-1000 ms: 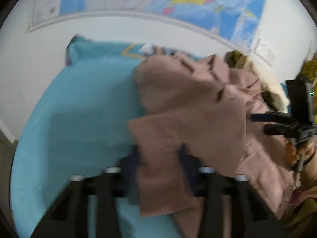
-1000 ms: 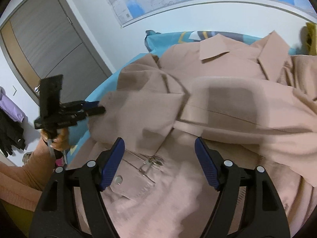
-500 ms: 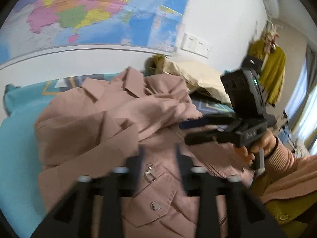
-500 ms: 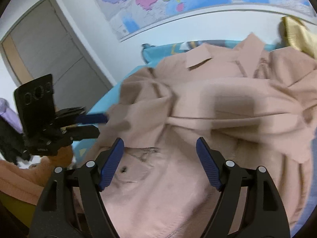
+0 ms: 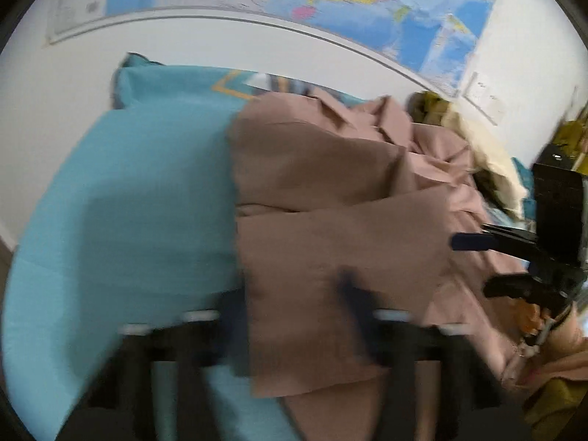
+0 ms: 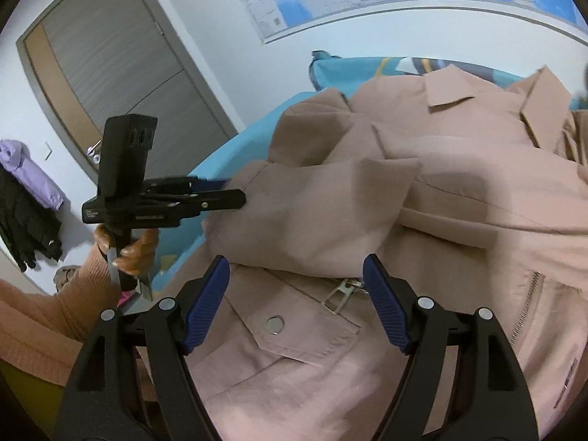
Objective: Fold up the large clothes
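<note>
Left gripper (image 6: 235, 193): your jaws are closing on the sleeve (image 5: 305, 294), cloth sits between the pads, pinched at its edge over the sheet (image 5: 128, 202). That view is badly blurred, so pad contact is hard to read up close; from the right wrist the fingers look nearly together with the sleeve's end in them. Right gripper (image 6: 296, 305): jaws wide, holding nothing, hovering just above the jacket (image 6: 459, 191) near the chest pocket snap (image 6: 275, 324) and zipper pull (image 6: 340, 290). Jacket lies front-up on the bed, collar (image 6: 452, 90) toward the wall, left sleeve folded across the body. Your left hand (image 6: 128, 250) grips the handle. Map (image 5: 367, 0) on the wall, door (image 6: 121, 73) at left.
</note>
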Demonstrator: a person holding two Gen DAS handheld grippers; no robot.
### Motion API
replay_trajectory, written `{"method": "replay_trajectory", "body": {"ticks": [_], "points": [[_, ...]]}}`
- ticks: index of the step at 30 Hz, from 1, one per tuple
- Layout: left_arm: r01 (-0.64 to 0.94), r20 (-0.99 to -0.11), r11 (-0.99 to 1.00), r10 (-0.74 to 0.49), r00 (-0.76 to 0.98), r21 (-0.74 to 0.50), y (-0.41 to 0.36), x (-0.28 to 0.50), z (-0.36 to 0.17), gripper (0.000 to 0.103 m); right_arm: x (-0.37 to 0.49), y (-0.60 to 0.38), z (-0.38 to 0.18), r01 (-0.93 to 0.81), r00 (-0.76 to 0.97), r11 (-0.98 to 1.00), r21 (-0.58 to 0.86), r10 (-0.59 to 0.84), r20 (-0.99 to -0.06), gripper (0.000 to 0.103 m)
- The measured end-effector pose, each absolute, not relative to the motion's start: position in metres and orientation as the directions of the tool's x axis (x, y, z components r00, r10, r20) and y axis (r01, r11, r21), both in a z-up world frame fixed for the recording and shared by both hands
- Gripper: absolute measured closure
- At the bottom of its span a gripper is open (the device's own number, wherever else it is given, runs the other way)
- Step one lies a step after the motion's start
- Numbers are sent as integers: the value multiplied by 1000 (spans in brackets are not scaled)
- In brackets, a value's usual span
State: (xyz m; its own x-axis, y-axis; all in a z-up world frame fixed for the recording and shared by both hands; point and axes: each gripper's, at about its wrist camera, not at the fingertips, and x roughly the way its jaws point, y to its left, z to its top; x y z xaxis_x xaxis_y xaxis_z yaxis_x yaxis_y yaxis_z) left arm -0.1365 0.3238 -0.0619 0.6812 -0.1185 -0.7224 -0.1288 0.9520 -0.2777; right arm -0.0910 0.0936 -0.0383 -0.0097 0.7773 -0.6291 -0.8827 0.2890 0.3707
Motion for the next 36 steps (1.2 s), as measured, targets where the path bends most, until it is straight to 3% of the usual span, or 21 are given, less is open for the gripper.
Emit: {"method": "replay_trajectory", "body": {"ticks": [1,2,7,12,15,19,21,23,27,32,34,36], "points": [[-109,-707,946,-147,692,-304,321,-137,-57,98,-89,89,-38,-879,-2,298,373,780,-626,29],[-79,-684,942,-177,708,-326,315,-140,-51,99,-88,84,-37,-876,3,303,375,782,-624,29],[152,-571,923,-342,747,-354,259,-152,-12,99,-71,53,-31,-836,18,326,441,821,-571,29],[265,-566,880,-459,685,-393,212,-135,-20,97,-60,22,-25,-800,64,361,478,845,-531,28],[325,-540,836,-537,648,-442,191,-124,-32,86,-57,1,-22,-783,93,387,488,847,-523,27],[408,-530,822,-569,629,-398,171,-128,-30,45,-65,-15,-20,-782,120,413,467,834,-538,25],[402,-488,818,-571,661,-413,189,-139,-20,42,-74,-16,-20,-791,126,419,445,824,-552,21],[366,-432,829,-539,723,-422,216,-153,-8,28,-86,-14,-22,-814,116,405,417,816,-566,19],[261,-398,876,-426,812,-405,254,-166,7,23,-123,4,-31,-888,88,343,307,780,-619,10],[155,-492,933,-307,815,-325,253,-152,-4,23,-156,43,-53,-941,141,317,121,691,-709,10],[117,-539,953,-258,802,-281,249,-142,-12,23,-158,54,-67,-937,213,350,24,623,-752,17],[98,-565,965,-224,794,-245,251,-136,-17,23,-148,53,-73,-933,184,354,59,611,-770,73]]}}
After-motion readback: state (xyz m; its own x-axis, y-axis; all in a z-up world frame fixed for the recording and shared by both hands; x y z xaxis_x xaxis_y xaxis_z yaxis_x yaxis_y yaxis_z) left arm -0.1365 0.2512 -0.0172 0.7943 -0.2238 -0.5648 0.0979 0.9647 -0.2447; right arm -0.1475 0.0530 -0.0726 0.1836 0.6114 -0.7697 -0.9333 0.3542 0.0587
